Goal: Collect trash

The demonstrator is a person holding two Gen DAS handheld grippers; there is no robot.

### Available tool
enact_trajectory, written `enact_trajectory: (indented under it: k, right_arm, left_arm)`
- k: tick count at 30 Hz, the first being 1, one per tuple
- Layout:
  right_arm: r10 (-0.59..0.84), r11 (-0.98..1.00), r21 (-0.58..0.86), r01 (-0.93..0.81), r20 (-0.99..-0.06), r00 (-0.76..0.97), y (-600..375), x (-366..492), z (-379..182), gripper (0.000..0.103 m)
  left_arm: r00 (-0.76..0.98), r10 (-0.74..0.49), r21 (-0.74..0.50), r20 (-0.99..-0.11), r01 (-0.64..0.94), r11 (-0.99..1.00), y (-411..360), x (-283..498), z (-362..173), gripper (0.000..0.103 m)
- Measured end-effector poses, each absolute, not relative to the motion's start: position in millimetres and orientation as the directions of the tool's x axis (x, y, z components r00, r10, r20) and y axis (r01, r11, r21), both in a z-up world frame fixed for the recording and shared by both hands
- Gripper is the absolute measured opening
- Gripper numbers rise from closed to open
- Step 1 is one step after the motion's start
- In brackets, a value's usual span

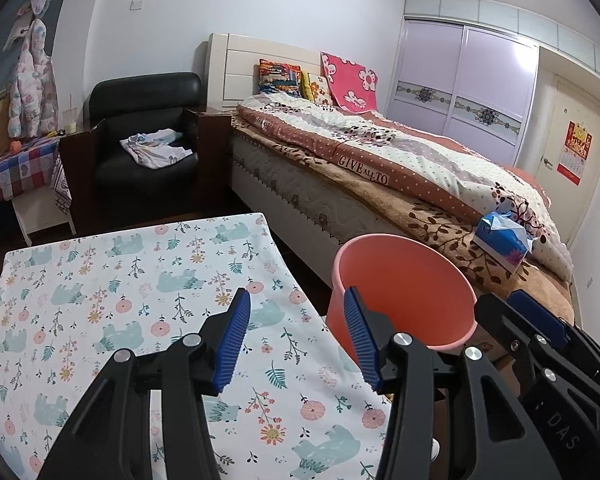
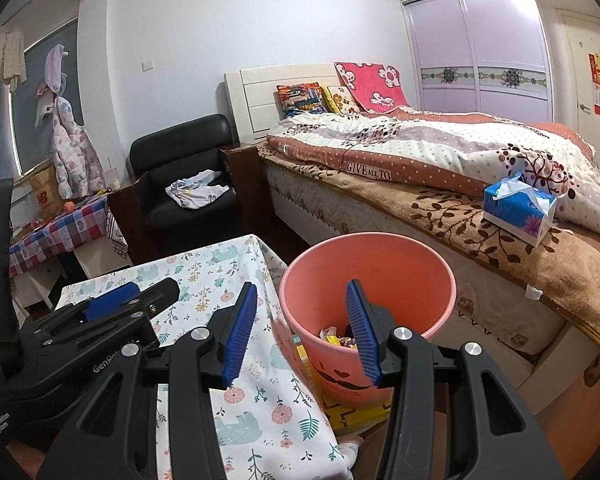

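A salmon-pink bin (image 2: 380, 272) stands between the cloth-covered table (image 2: 220, 280) and the bed. Several crumpled wrappers (image 2: 336, 336) lie at its bottom. My right gripper (image 2: 302, 328) hangs open over the bin's near rim and the table's edge, nothing between its blue pads. In the left wrist view my left gripper (image 1: 296, 336) is open above the floral table cloth (image 1: 120, 300), the bin (image 1: 404, 280) just to its right. No trash shows on the cloth. Each gripper appears at the edge of the other's view.
A bed (image 2: 480, 208) with a quilt runs along the right, a blue tissue pack (image 2: 518, 206) on its blanket. A black armchair (image 1: 148, 136) with a crumpled cloth stands beyond the table. A checked side table (image 1: 16, 168) is at far left. Yellow packaging (image 2: 356, 412) lies under the bin.
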State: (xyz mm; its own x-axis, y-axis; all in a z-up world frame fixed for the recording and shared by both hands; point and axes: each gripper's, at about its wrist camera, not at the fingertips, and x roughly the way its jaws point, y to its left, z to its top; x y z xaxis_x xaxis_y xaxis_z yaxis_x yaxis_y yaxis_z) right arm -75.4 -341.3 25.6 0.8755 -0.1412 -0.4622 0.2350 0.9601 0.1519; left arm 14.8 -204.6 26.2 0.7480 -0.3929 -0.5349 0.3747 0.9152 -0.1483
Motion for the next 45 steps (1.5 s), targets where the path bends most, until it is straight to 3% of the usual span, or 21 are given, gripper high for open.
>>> enact_trajectory:
  k: [45]
  right_arm:
    - [-0.144,0.958,0.155,0.243,-0.471,0.870,-344.9,-73.4,22.3,0.047]
  left_arm:
    - [0.736,-0.403,-0.146,-0.544,0.390,0.909,-209.2,9.1,21.1,0.048]
